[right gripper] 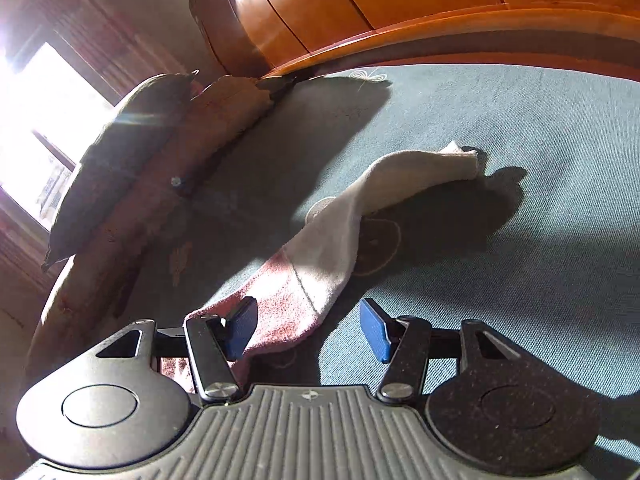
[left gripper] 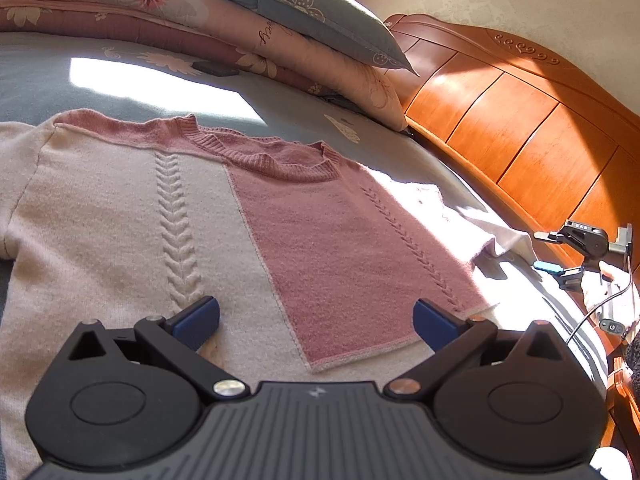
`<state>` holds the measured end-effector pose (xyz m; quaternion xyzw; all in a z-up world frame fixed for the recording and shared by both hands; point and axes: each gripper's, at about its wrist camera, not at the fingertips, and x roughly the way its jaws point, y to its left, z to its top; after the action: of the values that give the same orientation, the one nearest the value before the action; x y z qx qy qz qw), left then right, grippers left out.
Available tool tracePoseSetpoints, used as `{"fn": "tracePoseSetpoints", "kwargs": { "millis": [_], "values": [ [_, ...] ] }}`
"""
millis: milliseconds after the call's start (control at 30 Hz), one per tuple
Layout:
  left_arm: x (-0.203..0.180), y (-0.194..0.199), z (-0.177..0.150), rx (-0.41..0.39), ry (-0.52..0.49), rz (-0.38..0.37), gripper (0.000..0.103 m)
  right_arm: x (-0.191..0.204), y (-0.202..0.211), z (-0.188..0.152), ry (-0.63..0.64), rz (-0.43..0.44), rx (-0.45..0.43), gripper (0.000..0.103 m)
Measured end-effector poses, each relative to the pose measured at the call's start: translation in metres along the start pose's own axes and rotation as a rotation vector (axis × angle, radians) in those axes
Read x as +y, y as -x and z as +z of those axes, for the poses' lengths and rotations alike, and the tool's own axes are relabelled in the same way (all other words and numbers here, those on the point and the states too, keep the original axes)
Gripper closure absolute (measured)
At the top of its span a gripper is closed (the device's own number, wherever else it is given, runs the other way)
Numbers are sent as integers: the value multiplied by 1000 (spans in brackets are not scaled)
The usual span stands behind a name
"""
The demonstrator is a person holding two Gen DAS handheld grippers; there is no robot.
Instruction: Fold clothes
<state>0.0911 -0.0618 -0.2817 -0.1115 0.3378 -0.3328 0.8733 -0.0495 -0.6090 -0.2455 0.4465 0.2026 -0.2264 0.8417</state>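
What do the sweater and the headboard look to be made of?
Sweater: soft knit, probably wool or acrylic; ribbed collar, cable braids and fuzzy surface show. Headboard: wood, glossy orange-brown varnish; carved scrolls and panel seams show, though it could be veneer.

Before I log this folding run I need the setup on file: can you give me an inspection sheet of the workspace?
Surface: blue bedspread, sunlit in patches.
Job's things: pink-and-cream sweater lying flat, front up; its right sleeve stretched out across the bedspread.
Clutter: small dark object by the bedding.
Grippers: left gripper open above the hem; right gripper open over the sleeve's pink end.
Cables: one cable hanging from the right gripper.
Surroundings: wooden headboard, blue pillow on folded floral quilts, window.
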Motion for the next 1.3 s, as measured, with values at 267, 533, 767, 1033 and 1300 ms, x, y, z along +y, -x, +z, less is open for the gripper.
{"fn": "tracePoseSetpoints", "kwargs": {
  "millis": [267,533,767,1033,1300],
  "values": [
    [7,2,-2,-23,22,-33,1,-52,-53,35,-257,89,-104,35],
    [14,1,-2,-40,64,-66,1,-61,-80,67,-295,54,-107,54],
    [15,0,-2,-40,65,-67,1,-31,-70,77,-47,-57,-146,85],
    [16,-1,-2,-43,71,-72,1,5,-59,102,231,-99,-190,86],
    [16,0,-2,-44,73,-74,1,-28,-68,98,223,-232,-170,70]
  ]
}}
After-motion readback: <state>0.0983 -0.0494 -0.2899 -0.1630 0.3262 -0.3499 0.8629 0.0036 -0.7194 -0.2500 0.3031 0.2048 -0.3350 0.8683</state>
